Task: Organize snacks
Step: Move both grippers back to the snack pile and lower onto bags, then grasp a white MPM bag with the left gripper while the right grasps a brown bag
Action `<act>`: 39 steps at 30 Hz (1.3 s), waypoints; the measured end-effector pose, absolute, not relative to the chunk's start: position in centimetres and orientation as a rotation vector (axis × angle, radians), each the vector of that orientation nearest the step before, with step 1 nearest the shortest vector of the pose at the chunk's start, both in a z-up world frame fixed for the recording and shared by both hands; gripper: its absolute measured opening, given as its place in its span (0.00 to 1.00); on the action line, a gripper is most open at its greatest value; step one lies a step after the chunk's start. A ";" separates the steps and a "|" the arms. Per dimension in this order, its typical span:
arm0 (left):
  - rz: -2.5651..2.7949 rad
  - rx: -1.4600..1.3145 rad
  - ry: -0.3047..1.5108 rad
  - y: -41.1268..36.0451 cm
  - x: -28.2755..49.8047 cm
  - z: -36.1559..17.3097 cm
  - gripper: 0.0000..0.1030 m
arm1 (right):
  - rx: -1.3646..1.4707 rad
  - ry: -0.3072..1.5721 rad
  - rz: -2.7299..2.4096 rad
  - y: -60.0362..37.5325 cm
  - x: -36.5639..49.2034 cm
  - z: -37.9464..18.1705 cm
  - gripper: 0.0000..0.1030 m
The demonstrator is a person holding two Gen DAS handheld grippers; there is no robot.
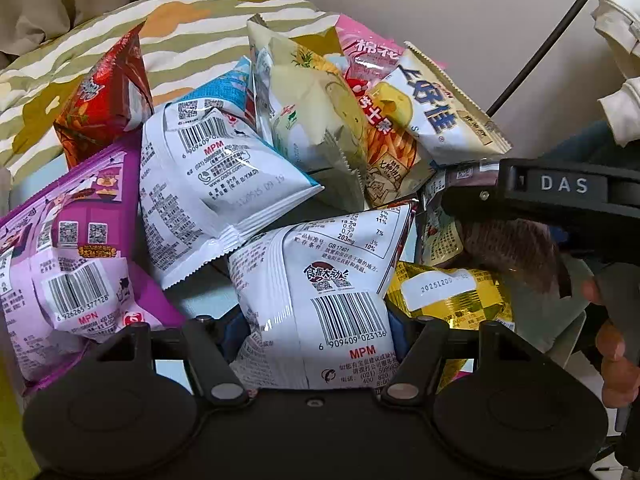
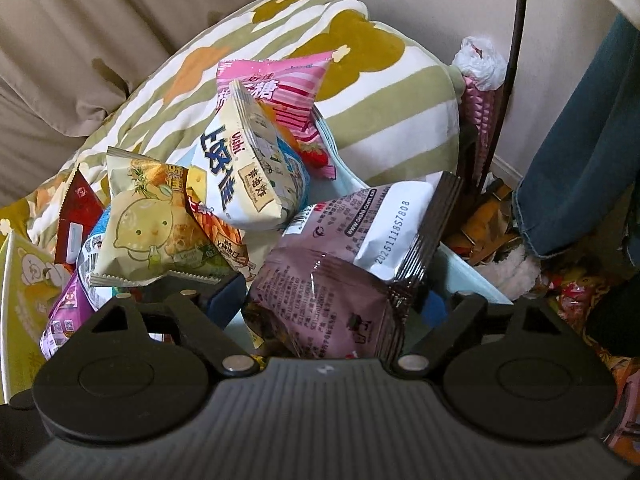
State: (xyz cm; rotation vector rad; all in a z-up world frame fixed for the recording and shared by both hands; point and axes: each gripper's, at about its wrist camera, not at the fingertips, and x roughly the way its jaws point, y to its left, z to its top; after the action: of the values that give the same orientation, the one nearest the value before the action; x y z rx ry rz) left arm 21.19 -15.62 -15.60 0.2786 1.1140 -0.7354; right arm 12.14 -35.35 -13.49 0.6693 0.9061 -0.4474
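A heap of snack bags fills both views. In the left wrist view my left gripper [image 1: 316,332] is shut on a white snack bag with a barcode [image 1: 320,280], which sits between its fingers. A purple bag [image 1: 68,264], another white bag [image 1: 208,184], a red bag [image 1: 104,100] and a gold pack [image 1: 448,292] lie around it. In the right wrist view my right gripper [image 2: 340,308] is shut on a mauve snack bag [image 2: 324,288]. The right gripper also shows in the left wrist view [image 1: 560,192], at the right over the heap.
A striped cushion [image 2: 380,120] lies behind the heap, against a beige sofa back [image 2: 80,40]. A light blue bin rim [image 2: 464,276] shows beside the mauve bag. More wrappers lie on the floor [image 2: 568,292] at the right, near a person's jeans leg [image 2: 580,160].
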 end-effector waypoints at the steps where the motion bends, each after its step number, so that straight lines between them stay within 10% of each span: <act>1: -0.736 0.282 1.109 -15.6 21.0 -15.4 0.68 | 0.674 0.906 -0.441 -35.5 12.2 -13.5 0.91; 9: -0.729 0.287 1.066 -15.3 19.6 -13.8 0.68 | 0.642 0.888 -0.445 -35.6 11.2 -12.4 0.76; 39: -0.505 0.119 0.780 -9.6 14.2 -2.7 0.68 | 0.510 0.689 -0.283 -34.7 6.9 -1.4 0.75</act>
State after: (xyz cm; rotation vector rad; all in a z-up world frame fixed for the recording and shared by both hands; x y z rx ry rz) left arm 14.15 -9.60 -2.71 0.1194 0.7800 -0.5051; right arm 6.86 -34.68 -1.37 0.5097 0.6887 -0.2834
